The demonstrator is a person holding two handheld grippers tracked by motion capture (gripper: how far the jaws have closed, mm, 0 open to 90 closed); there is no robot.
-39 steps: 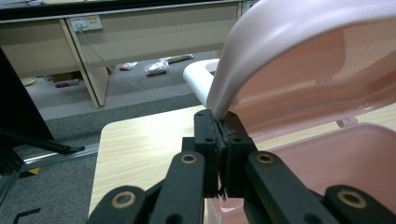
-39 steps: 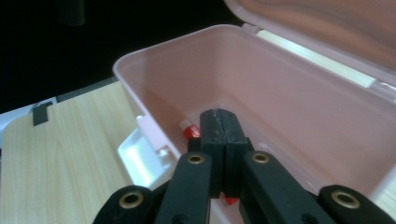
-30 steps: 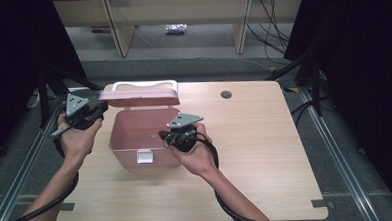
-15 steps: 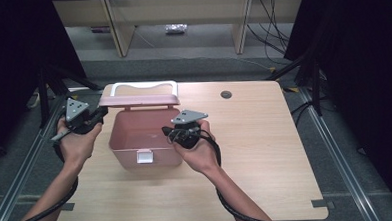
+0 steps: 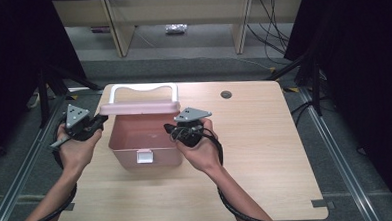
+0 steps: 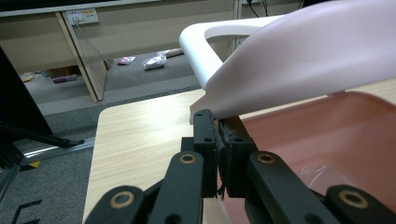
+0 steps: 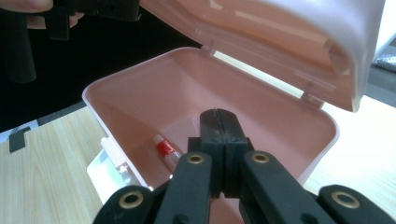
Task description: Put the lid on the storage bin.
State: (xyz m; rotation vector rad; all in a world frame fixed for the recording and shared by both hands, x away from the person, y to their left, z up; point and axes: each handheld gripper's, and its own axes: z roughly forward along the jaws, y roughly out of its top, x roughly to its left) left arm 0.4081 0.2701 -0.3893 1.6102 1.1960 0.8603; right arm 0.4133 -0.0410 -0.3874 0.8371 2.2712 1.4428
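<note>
Jaws: left gripper (image 6: 219, 140) pinching box lid (image 6: 303, 60) edge, right gripper (image 7: 223, 126) pressed together over pink box (image 7: 261, 93).

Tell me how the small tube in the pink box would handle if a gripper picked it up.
The tube lies on its side on the smooth floor of the box, so it may well roll or slide when nudged. It looks small and slim, so probably light. Next to the front wall, it leaves the jaws little room, and a grip might slip.
</note>
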